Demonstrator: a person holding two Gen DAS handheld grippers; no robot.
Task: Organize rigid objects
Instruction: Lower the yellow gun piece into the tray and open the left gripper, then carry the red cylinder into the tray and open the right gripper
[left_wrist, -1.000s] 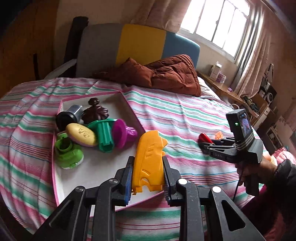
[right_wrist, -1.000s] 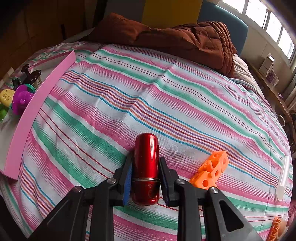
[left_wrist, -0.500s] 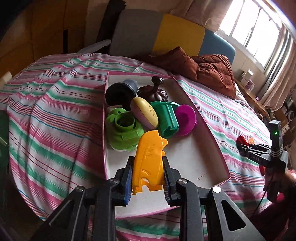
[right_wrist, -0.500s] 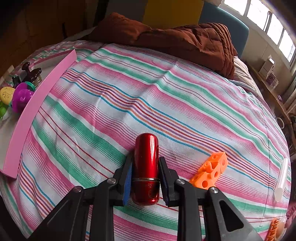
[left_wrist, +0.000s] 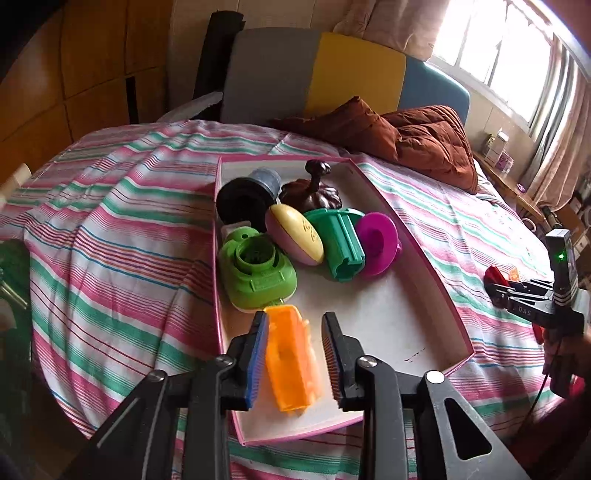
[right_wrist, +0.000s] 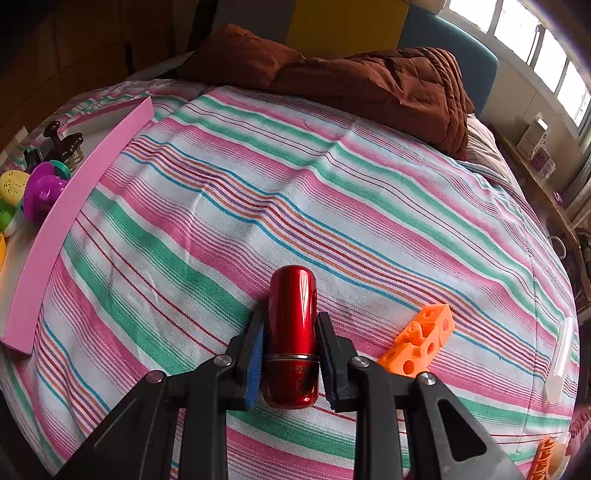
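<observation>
A bed (right_wrist: 332, 206) under a pink, green and white striped sheet carries everything; a brown quilt (left_wrist: 424, 144) is bunched at its head against a grey, yellow and blue headboard (left_wrist: 332, 70), and a curtained window (left_wrist: 509, 48) lights the room from the right.

A pink-rimmed white tray (left_wrist: 391, 317) lies on the sheet and holds six grouped toys: a black cup (left_wrist: 243, 197), a dark brown lid (left_wrist: 314, 192), a yellow-and-pink oval (left_wrist: 295, 234), a lime green piece (left_wrist: 258, 273), a teal piece (left_wrist: 340, 243) and a purple disc (left_wrist: 378, 243).

One orange block cluster (right_wrist: 417, 343) and one translucent white tube (right_wrist: 561, 358) rest on the sheet to the right.

The left gripper (left_wrist: 294, 354) is over the tray's near end, jaws spread, with the blurred orange plastic piece (left_wrist: 290, 360) loose between them; whether it touches the left pad is unclear.

The right gripper (right_wrist: 290, 354) pinches one red cylinder (right_wrist: 291, 332) just above or on the sheet, well right of the tray.
</observation>
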